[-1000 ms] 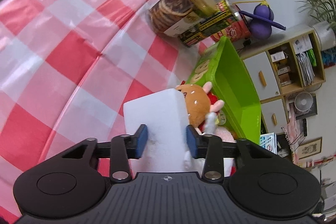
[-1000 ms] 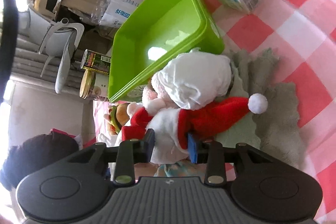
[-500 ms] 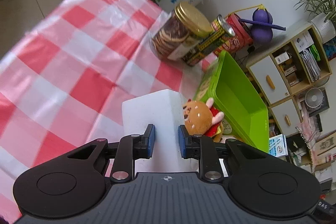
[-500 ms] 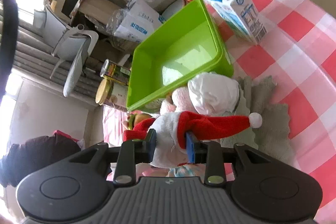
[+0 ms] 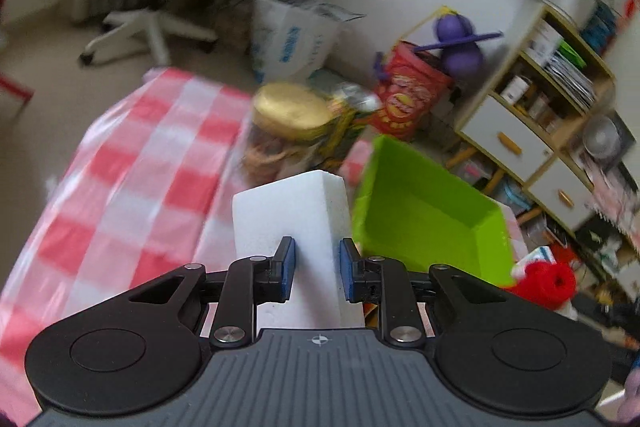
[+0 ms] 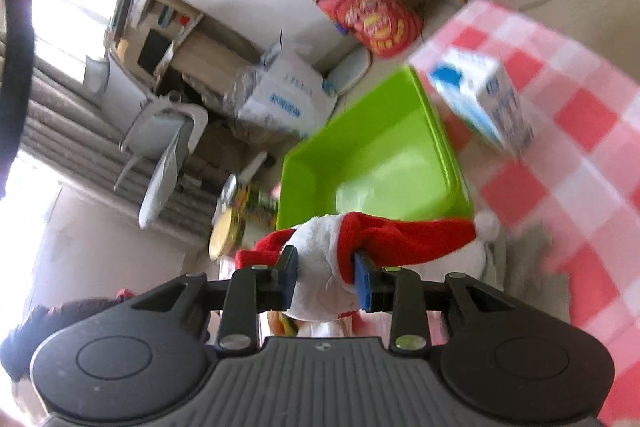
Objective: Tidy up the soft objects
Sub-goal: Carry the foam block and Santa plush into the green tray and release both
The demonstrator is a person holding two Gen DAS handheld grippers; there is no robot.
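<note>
Sponge block [image 5: 294, 217]: white foam, clamped near its lower end by the left hand-held gripper [image 5: 317, 269]; held clear above the bench [image 5: 132, 163], just beside the near wall of the green bin [image 5: 430, 217].
Sponge handling: likely very light and springy; dents inward at the blue pads, so a mid-body pinch across the narrow faces seems enough; little risk of slipping, none of breaking.
Santa hat [image 6: 404, 233]: red plush with white trim and pompom, pinched at the white trim by the right hand-held gripper [image 6: 325, 277]; red cone trailing to the right, hanging over the near edge of the green bin [image 6: 376, 155].
Hat handling: limp and light, probably droops and swings; best taken at the thick trim, as now, not the thin tip.
Green bin: seemingly empty; likely the place for both soft things.
Risk: dangling tip may catch the bin rim or brush the milk carton [image 6: 486, 103] beside it.
</note>
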